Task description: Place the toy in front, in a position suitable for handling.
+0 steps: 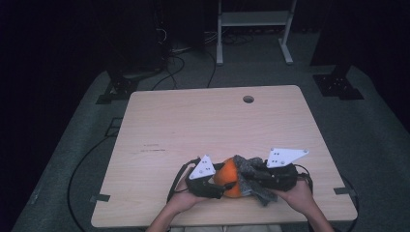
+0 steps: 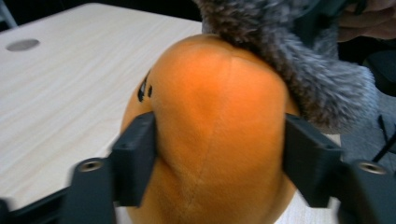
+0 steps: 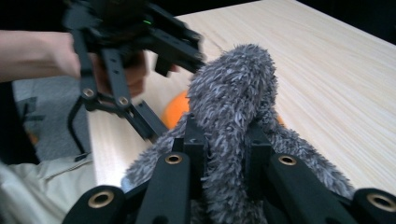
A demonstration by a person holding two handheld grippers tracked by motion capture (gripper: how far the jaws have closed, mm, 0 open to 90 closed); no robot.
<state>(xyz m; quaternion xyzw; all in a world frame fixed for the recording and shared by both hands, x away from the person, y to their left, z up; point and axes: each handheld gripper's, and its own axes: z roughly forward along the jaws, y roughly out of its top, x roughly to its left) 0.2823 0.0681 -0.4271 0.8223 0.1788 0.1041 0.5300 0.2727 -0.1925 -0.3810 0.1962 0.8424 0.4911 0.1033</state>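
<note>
Right gripper view: right tool (image 3: 224,154) clamps grey fuzzy fabric (image 3: 233,88).

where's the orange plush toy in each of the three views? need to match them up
High view: orange plush toy at the near table edge, between the two grippers.
Left gripper view: it sits centre frame, between the left gripper's black jaws.
Right gripper view: an orange sliver behind the grey furry cloth.
Shared landmark: the grey furry cloth, draped against the toy in all three.
</note>
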